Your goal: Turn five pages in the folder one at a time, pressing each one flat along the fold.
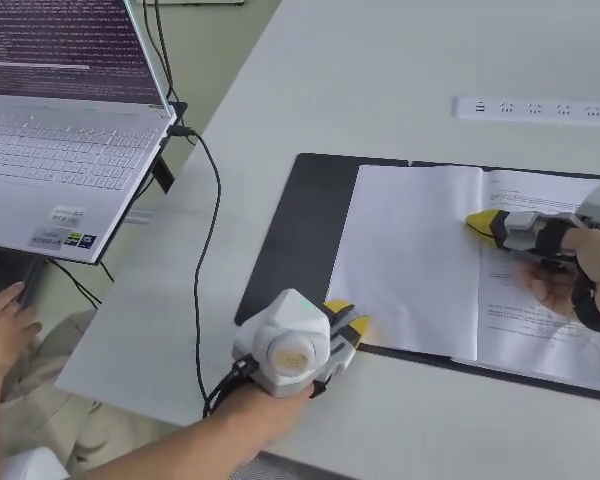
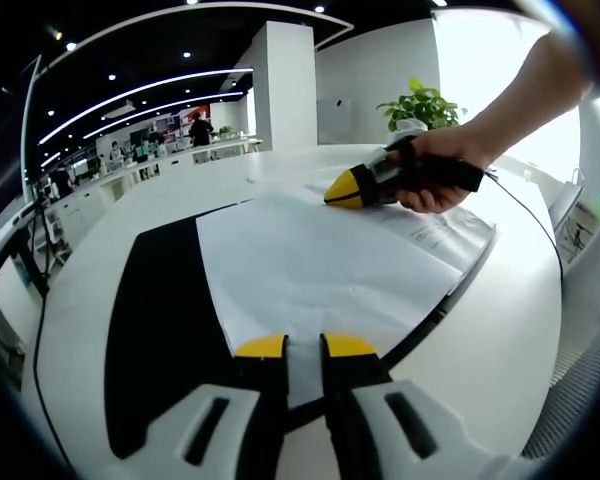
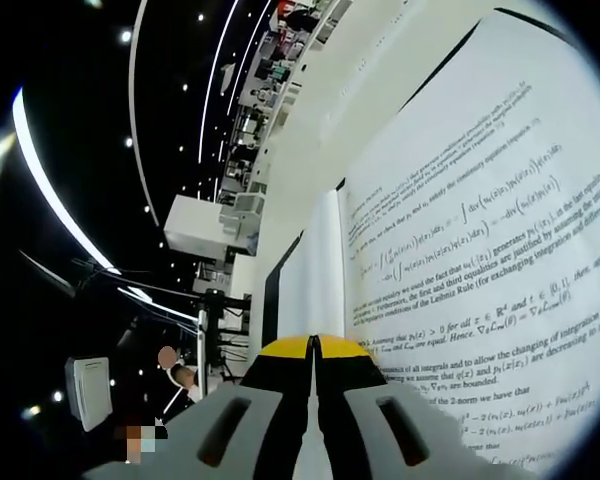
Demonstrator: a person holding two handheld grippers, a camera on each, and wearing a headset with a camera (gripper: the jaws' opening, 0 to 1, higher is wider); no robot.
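Observation:
A black folder (image 1: 300,225) lies open on the white table. A blank turned page (image 1: 410,260) covers its left half and a printed page (image 1: 540,320) its right half. My right gripper (image 1: 478,222) is shut, its yellow tips resting on the fold (image 3: 325,260) between the blank page and the printed page (image 3: 480,200). My left gripper (image 1: 350,322) sits at the near edge of the blank page (image 2: 320,260), jaws a narrow gap apart with nothing clamped (image 2: 305,346). The right gripper (image 2: 342,190) also appears at the far side of the page in the left gripper view.
An open laptop (image 1: 60,120) stands at the far left, with a black cable (image 1: 205,250) trailing down past the folder's left edge. A white power strip (image 1: 535,108) lies behind the folder. A hand (image 1: 0,325) rests by the laptop's near corner.

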